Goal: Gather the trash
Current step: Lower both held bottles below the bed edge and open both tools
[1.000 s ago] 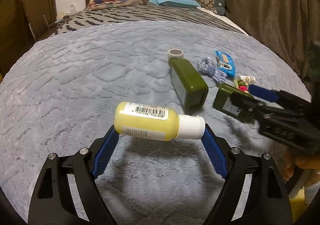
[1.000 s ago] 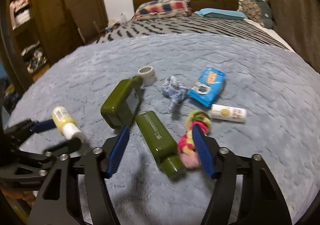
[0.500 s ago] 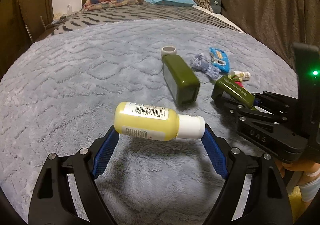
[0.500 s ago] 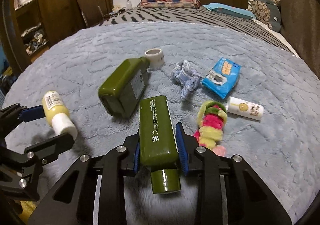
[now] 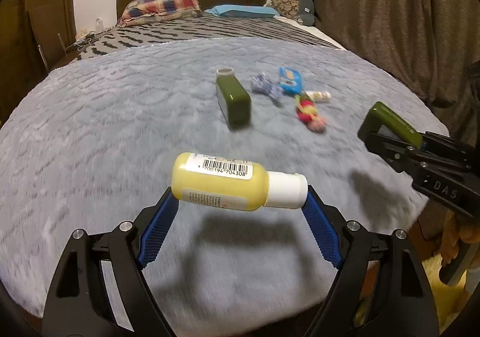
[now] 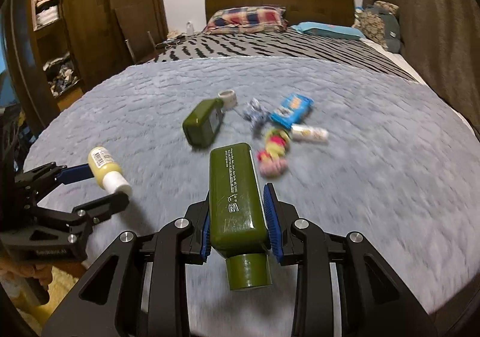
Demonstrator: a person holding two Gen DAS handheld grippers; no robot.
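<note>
Both grippers have pulled back from the cluster on the grey blanket (image 6: 375,157), and the slim green bottle (image 6: 237,202), which a second ago lay on the blanket between the right gripper's spread fingers, is now lifted clear of it. The right gripper (image 6: 240,229) has its blue pads clamped narrowly on that bottle's sides near the neck, cap end toward the camera; in the left wrist view the same bottle (image 5: 390,124) juts from the gripper at the right edge. The left gripper (image 5: 240,205) is spread wide and grips the yellow bottle (image 5: 222,181) end to end, base on one pad and white cap on the other, held above the blanket as it was before. Left behind on the blanket are a wider green bottle (image 6: 204,124) on its side, touching a roll of tape (image 6: 228,97), a crumpled blue-white wrapper (image 6: 255,115), a blue packet (image 6: 292,110), a small white tube (image 6: 309,133) and a pink and yellow toy (image 6: 274,154), close together.
</note>
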